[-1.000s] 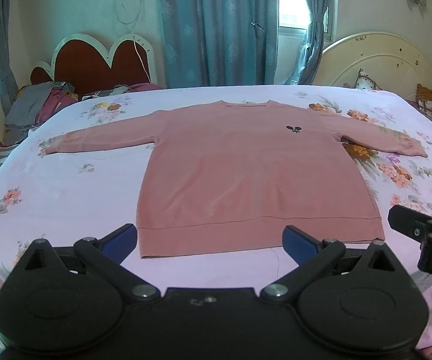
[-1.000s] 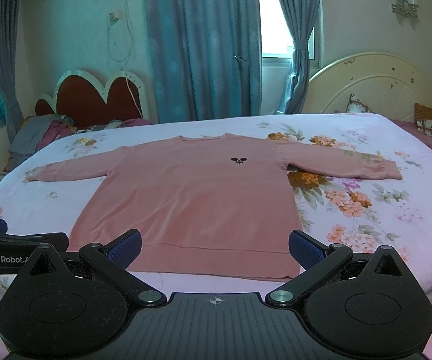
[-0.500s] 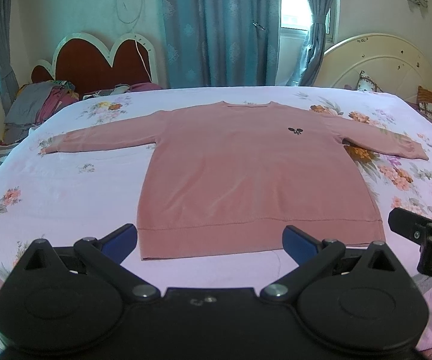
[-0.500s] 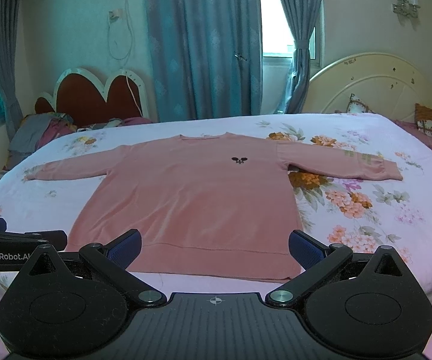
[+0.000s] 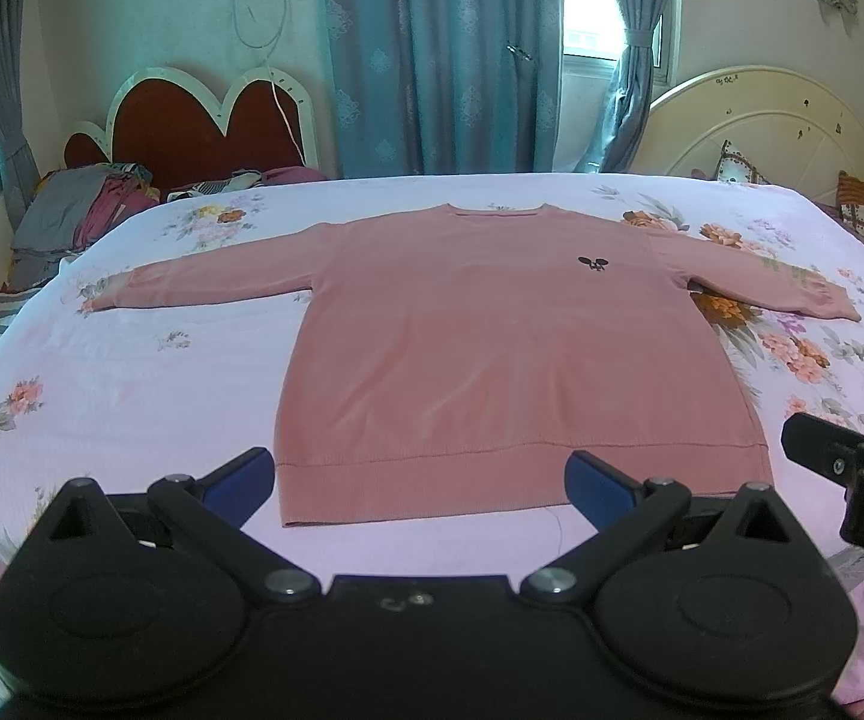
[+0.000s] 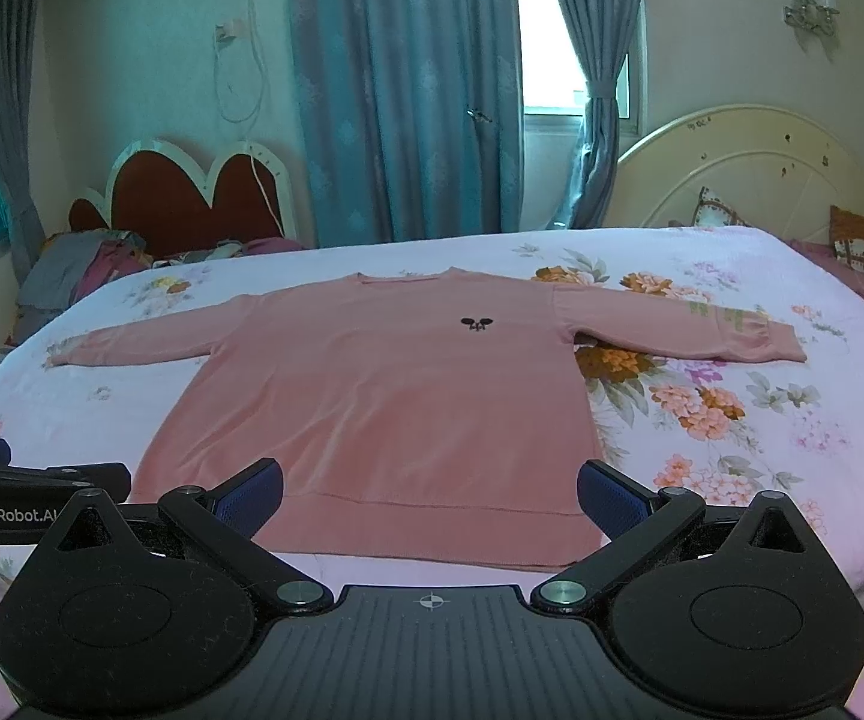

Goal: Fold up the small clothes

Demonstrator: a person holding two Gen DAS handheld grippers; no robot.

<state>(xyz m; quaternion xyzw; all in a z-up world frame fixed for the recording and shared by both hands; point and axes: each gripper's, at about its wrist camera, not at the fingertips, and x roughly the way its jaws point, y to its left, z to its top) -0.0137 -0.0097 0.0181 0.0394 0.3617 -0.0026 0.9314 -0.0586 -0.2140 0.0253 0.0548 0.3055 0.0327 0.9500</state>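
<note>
Both tools are spread wide and hold nothing: our left tool (image 5: 417, 477) hangs over the near edge of the bed (image 5: 132, 384), with the right tool (image 6: 429, 489) just beside it at 3 o'clock. Over the last second almost nothing has changed; the views have only crept slightly, so we judge the fold has not yet begun. Straight ahead at 12 o'clock, the pink sweater (image 5: 504, 360) lies flat and face up on the floral bedsheet (image 6: 732, 420), its hem (image 5: 522, 483) nearest us and each sleeve (image 5: 204, 285) stretched out to 10 and 2 o'clock. Since the garment is already smoothed, we judge the next move is to reach for a sleeve or a hem corner.
</note>
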